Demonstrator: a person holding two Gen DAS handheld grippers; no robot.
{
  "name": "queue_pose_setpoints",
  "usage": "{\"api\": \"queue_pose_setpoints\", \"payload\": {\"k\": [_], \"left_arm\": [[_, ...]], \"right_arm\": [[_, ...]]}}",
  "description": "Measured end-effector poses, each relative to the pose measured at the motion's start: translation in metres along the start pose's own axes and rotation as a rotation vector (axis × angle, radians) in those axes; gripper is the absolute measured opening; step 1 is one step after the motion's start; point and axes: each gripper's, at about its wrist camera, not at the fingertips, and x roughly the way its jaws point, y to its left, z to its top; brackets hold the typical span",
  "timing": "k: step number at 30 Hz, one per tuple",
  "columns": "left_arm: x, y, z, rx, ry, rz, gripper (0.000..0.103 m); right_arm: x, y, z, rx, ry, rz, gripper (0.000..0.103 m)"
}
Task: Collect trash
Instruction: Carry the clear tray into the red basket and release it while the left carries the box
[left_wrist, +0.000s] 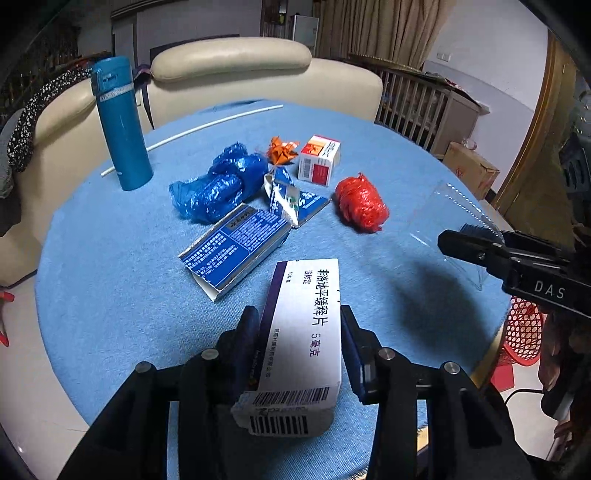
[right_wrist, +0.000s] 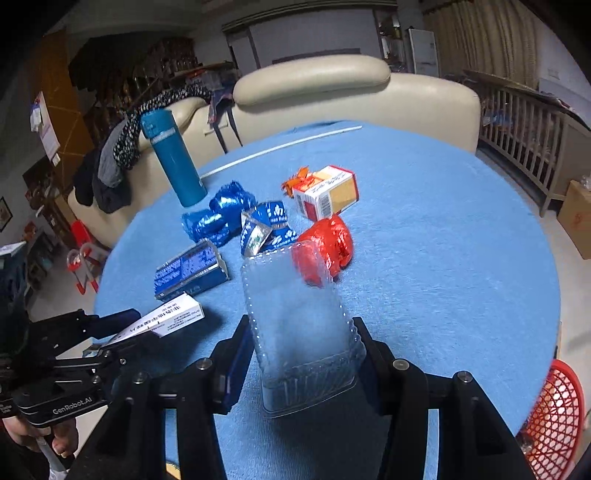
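White medicine box (left_wrist: 301, 332) between left fingers (left_wrist: 247, 332)

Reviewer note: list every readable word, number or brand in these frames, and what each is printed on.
"非洛地平缓释片", "5毫克": white box held in left gripper.
"DAS": right gripper body.
"GenRobot.AI": left gripper body, right wrist view.
Dark blue box, red-white box, blue bottle band: too small or blurred to read.

Cream sofa (left_wrist: 236, 70) behind round blue-clothed table (left_wrist: 110, 280); curtains (left_wrist: 384, 29) beyond.
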Motion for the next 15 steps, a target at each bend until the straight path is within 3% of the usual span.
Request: {"api": "queue_pose_setpoints", "payload": {"k": [15], "left_arm": [[-0.033, -0.038, 0.015, 0.05, -0.07, 0.011, 0.045]], "right_arm": [[-0.061, -0.029, -0.007, 0.092, -0.133, -0.013, 0.054]]}}
